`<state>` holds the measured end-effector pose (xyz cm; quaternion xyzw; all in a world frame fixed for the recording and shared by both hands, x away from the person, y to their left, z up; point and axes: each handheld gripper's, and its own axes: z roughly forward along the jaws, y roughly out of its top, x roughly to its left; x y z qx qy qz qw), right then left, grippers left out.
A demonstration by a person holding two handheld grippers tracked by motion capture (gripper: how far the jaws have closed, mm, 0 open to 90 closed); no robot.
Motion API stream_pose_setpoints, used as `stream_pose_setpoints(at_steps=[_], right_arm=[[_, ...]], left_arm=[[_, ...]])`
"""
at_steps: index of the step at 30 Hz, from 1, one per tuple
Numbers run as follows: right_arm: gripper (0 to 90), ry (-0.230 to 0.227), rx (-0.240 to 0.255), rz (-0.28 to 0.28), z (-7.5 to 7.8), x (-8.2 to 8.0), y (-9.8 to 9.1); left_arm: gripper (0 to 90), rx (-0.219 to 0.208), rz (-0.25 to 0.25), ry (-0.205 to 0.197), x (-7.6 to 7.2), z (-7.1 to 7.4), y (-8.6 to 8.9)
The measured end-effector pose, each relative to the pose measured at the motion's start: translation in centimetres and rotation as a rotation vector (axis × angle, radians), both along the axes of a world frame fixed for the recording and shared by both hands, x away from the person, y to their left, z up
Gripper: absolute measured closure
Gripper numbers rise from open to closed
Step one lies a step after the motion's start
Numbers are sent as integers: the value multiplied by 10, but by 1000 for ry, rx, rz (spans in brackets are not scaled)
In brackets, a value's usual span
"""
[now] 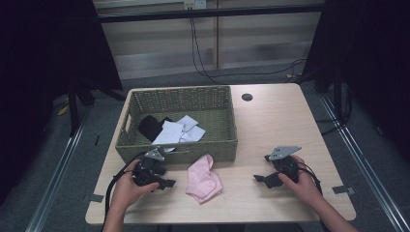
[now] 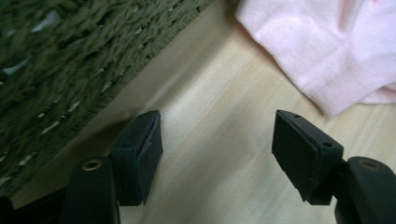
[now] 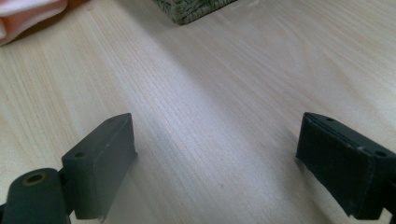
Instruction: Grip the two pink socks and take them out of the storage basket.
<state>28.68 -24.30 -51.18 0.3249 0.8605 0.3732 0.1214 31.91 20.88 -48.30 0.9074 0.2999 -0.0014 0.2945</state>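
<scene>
Pink sock [image 1: 204, 179]: lies flat on the wooden table [image 1: 270, 125], near the front edge, just in front of the basket's front wall. From the table's middle it sits at about 7 o'clock. In the left gripper view its ribbed cuff [image 2: 327, 56] shows at 1 o'clock, apart from the jaws.

Left gripper [image 1: 164, 182]: held in the left hand [image 1: 126, 188], at 9 o'clock of the pink sock, close beside it but not touching. Jaws parted, bare table between them, nothing held. The basket wall stands at 10 o'clock of it in the left gripper view.

Right gripper [image 1: 261, 179]: held in the right hand [image 1: 302, 183], at 3 o'clock of the pink sock, well apart. Jaws spread wide over bare wood, nothing held.

Basket [image 1: 145, 150]: woven, green, rectangular, at 12 o'clock of the pink sock. Contents: white socks [image 1: 179, 130] and a black sock [image 1: 151, 126] at their 9 o'clock, touching them.

Round black hole [image 1: 247, 97]: in the tabletop, at 3 o'clock of the basket's far right corner.
</scene>
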Motion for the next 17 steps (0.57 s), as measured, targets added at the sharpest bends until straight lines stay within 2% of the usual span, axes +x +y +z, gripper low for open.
stream_pose_setpoints(at_steps=[5,8,9,15,17], right_arm=[[106,0,0,0,0,0,0],[107,0,0,0,0,0,0],[107,0,0,0,0,0,0],[107,0,-1,-1,0,0,0],[107,-1,-1,-1,0,0,0]], left_arm=[[280,-24,-36,-96,-6,-7,1],[218,5,-79,-164,-9,-10,-1],[218,-7,-67,-178,-10,-12,-1],[202,-49,-47,-202,-14,-16,2],[201,-48,-42,-203,-15,-16,2]])
